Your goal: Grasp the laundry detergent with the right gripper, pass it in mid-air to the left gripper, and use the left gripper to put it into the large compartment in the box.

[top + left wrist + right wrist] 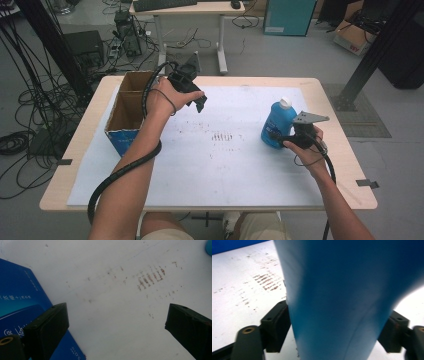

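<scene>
Blue plastic, the bottle (pixel 278 124) with a white cap is standing upright near the right side of the white sheet (pixel 210 165), and the right gripper (pixel 280 136) is clamping its jaws against the bottle's two sides. The left gripper (pixel 200 101) is hovering just beside the cardboard box (pixel 125 116), its jaws gaping wide and holding nothing

Open cardboard box (pixel 126 114) with blue front at table's (pixel 345 160) left edge, on white sheet (pixel 225 170) marked with rusty streaks (pixel 222 136); desk (pixel 190 10) and cables (pixel 30 100) on floor beyond.
</scene>
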The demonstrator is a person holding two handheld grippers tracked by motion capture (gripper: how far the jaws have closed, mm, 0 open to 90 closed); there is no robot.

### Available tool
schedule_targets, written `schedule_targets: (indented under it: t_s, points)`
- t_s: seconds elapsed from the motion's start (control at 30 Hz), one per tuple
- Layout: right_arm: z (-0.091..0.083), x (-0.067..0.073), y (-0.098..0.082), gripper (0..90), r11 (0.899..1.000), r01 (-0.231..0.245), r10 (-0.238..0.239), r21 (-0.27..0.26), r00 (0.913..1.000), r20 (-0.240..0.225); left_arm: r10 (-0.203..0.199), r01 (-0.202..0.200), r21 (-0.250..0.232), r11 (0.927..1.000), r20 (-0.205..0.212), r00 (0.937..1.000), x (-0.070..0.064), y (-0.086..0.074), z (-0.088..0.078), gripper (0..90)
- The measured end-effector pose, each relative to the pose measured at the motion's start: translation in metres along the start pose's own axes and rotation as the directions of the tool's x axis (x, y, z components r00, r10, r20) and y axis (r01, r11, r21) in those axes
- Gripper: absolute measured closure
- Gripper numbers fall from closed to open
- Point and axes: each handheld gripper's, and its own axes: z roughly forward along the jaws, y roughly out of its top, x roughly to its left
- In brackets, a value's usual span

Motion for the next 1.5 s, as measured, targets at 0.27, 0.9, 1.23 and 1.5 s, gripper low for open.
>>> schedule_targets:
  t_s: [0.27,0.9,1.23,1.5]
  points:
    - [0.0004,0.0015,-0.0001,37.5,1.0,0.014,-0.014,-0.008,0.9998,-0.017,0.0,0.0,-0.004,1.0,-0.003,1.0,-0.0013,0.0004,-0.0005,5.2]
    - [0.0,0.0008,-0.0008,40.2,1.0,0.016,-0.016,-0.011,0.9994,-0.031,0.004,-0.004,-0.004,1.0,-0.005,1.0,-0.0031,0.0002,-0.0028,5.2]
    - [-0.0001,-0.0004,-0.0015,40.3,1.0,0.021,-0.021,-0.014,0.9989,-0.041,0.005,-0.005,-0.006,1.0,-0.005,1.0,-0.0042,-0.0001,-0.0052,5.3]
    - [0.0001,-0.0008,-0.002,40.4,1.0,0.023,-0.024,-0.02,0.9988,-0.043,0.011,-0.011,-0.008,0.9999,-0.007,0.9999,-0.0058,0.0007,-0.0062,5.3]
